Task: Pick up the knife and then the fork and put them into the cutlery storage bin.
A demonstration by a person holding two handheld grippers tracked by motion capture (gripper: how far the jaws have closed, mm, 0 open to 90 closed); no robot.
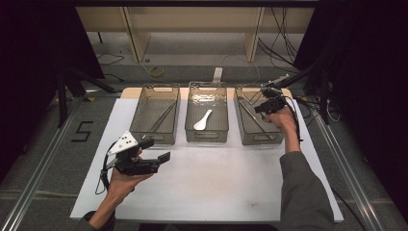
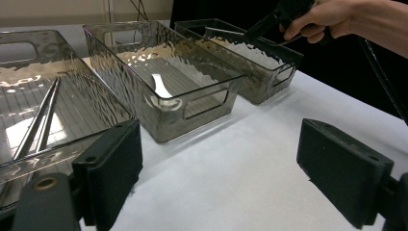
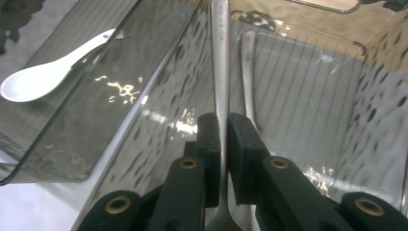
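- My right gripper is clamped on the flat handle of a slim steel utensil, which runs straight ahead of the jaws over the smoked clear plastic bin, probably for lowering inside.
- A second steel utensil lies just beyond the jaws, on the bin floor.
- A white ceramic spoon rests in the neighbouring bin.
- My left gripper is released, empty, parked over the white table.

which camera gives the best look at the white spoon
The high view: the white spoon lies whole in the middle bin. In the right gripper view it shows large but through the bin wall. The left gripper view catches its handle.
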